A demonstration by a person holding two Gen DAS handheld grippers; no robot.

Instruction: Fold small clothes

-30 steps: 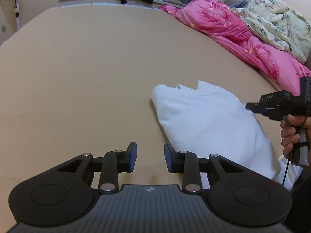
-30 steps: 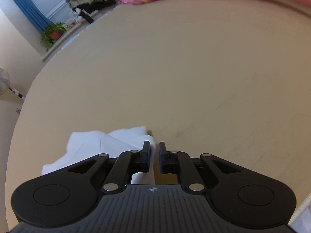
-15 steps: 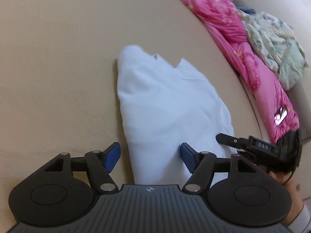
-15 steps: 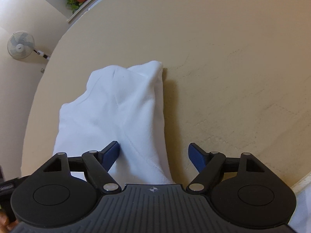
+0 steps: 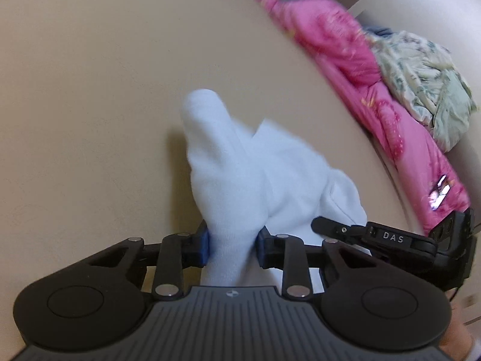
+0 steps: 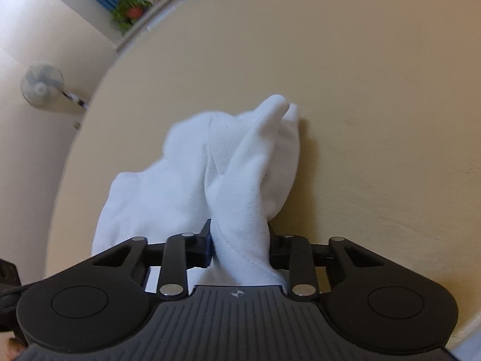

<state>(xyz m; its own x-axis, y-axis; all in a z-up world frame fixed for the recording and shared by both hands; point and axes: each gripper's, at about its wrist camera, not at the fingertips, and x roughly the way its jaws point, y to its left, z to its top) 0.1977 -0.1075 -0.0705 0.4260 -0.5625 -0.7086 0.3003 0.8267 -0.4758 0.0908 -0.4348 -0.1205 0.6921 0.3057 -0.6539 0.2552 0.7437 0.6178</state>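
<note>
A white garment (image 5: 249, 168) lies on the beige bed surface (image 5: 90, 90), folded lengthwise, its far end resting on the bed. My left gripper (image 5: 231, 248) is shut on the near left edge of the garment, which bunches up between the blue pads. My right gripper (image 6: 240, 246) is shut on the near right edge of the same garment (image 6: 240, 165) and lifts it into a ridge. The right gripper also shows in the left wrist view (image 5: 375, 236), close beside the left one.
A pink quilt (image 5: 360, 81) and a pale flowered blanket (image 5: 427, 87) are piled along the bed's right side. A fan (image 6: 42, 85) and a potted plant (image 6: 129, 12) stand past the bed's far edge by the wall.
Both grippers were open over the garment's near end half a second ago. They have now closed on its near edge and raised it, bunching the cloth.
</note>
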